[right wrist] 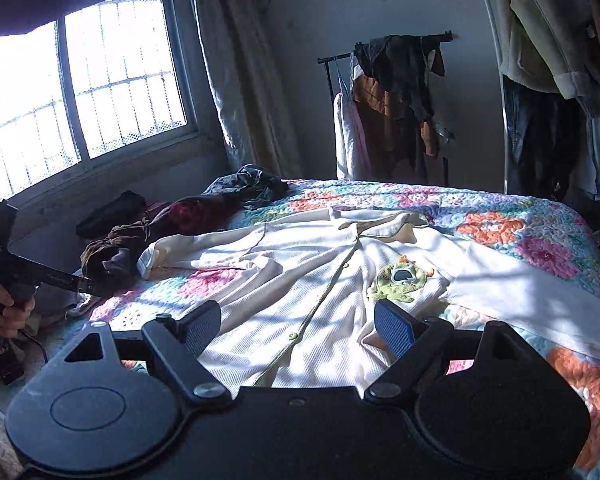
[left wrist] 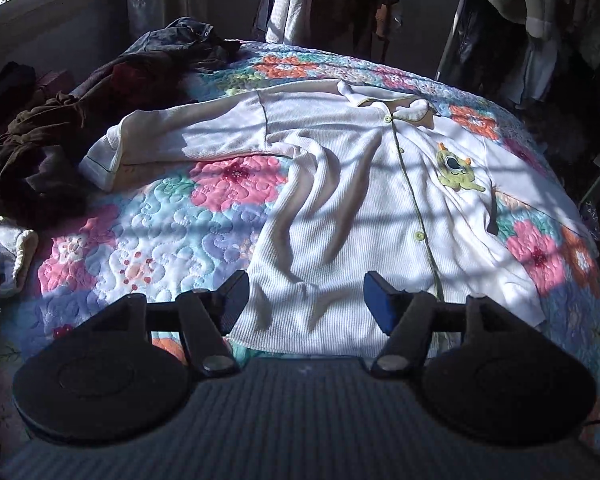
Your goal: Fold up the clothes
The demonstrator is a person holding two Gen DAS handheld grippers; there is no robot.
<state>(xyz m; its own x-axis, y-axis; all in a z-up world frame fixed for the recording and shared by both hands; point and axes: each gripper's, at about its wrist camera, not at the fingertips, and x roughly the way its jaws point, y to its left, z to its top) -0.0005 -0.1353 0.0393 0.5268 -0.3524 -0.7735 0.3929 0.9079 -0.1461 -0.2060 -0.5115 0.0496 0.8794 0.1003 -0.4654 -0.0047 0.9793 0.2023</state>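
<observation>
A white button-up shirt with a green monster patch lies spread face up on the floral quilt; it also shows in the right wrist view. Its left sleeve stretches out to the left, and its right sleeve stretches out to the right. My left gripper is open and empty just above the shirt's hem. My right gripper is open and empty above the shirt's lower front. The left gripper tool also shows in the right wrist view, held in a hand.
A pile of dark brown and red clothes lies at the bed's left side, also seen in the right wrist view. A clothes rack stands behind the bed. Hanging garments are at the right. A window is on the left.
</observation>
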